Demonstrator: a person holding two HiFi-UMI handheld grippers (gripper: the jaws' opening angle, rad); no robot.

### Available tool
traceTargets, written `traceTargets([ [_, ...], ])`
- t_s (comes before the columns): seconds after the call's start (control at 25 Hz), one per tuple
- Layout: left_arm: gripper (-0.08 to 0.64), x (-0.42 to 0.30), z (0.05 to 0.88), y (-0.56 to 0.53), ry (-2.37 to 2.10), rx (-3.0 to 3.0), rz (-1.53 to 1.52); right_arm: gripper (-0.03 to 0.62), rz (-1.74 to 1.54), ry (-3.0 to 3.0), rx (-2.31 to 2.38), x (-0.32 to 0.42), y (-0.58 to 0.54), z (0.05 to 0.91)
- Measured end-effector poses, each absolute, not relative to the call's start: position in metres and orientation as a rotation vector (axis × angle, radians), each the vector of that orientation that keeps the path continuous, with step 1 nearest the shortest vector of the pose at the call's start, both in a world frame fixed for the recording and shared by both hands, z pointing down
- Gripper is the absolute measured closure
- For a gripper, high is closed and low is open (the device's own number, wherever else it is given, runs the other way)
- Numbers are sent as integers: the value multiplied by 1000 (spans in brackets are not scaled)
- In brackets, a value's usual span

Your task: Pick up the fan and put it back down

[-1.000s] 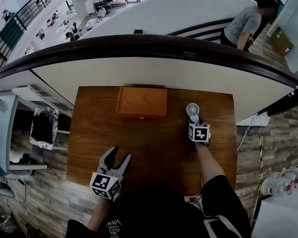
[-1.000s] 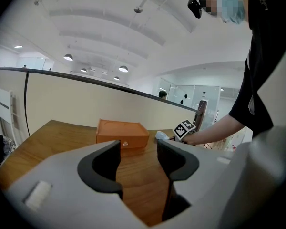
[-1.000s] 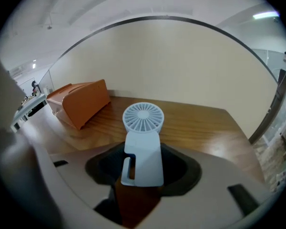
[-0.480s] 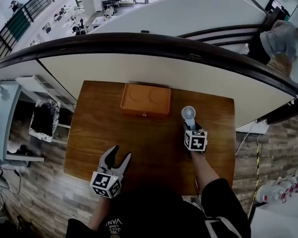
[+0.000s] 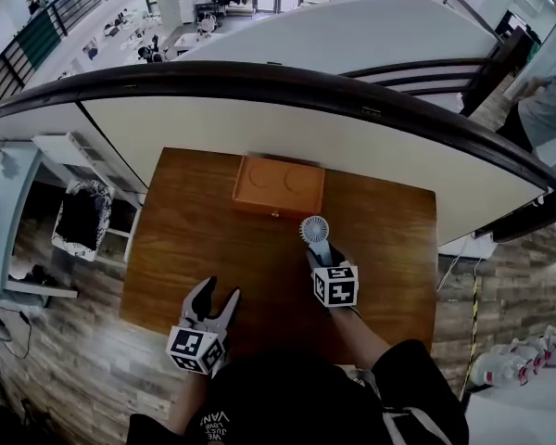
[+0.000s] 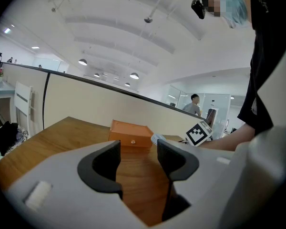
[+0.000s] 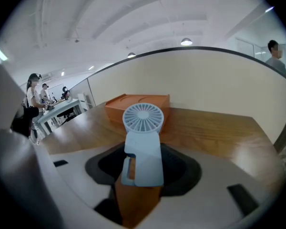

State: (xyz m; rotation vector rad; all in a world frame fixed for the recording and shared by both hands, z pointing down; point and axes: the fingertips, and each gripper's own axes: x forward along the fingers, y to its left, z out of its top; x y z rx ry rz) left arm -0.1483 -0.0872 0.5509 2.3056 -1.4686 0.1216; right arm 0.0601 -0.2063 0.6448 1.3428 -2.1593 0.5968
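Observation:
A small pale-blue hand fan (image 5: 314, 230) stands upright in my right gripper (image 5: 321, 252), which is shut on its handle over the middle of the wooden table (image 5: 185, 239). In the right gripper view the fan (image 7: 143, 142) fills the centre, its handle held between the dark pads of the right gripper (image 7: 143, 167) and its round grille above them. The left gripper (image 5: 215, 297) hovers open near the table's front edge with nothing in it. From the left gripper view its jaws (image 6: 138, 159) stand apart over bare wood, and the fan (image 6: 156, 138) shows small beyond them.
An orange box (image 5: 278, 185) sits at the table's back edge, just behind the fan, and also appears as the orange box (image 7: 133, 104) past the grille. A curved white partition with a dark rail (image 5: 287, 82) runs behind the table. Wood floor lies on both sides.
My right gripper has carried the fan from the table's back right toward the middle, leftward and closer to me. The left gripper has shifted only a little.

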Motion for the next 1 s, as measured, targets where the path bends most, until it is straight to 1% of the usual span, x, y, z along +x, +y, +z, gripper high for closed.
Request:
traceTargets([
  [0.6,333,-219,559,-88,-1539,2224,72,373,577,-2243,1093,-70,-178,647],
  [1.0,333,-283,573,-118,-1509,2224,105,373,571,-2280,1057,-170,-215,647],
])
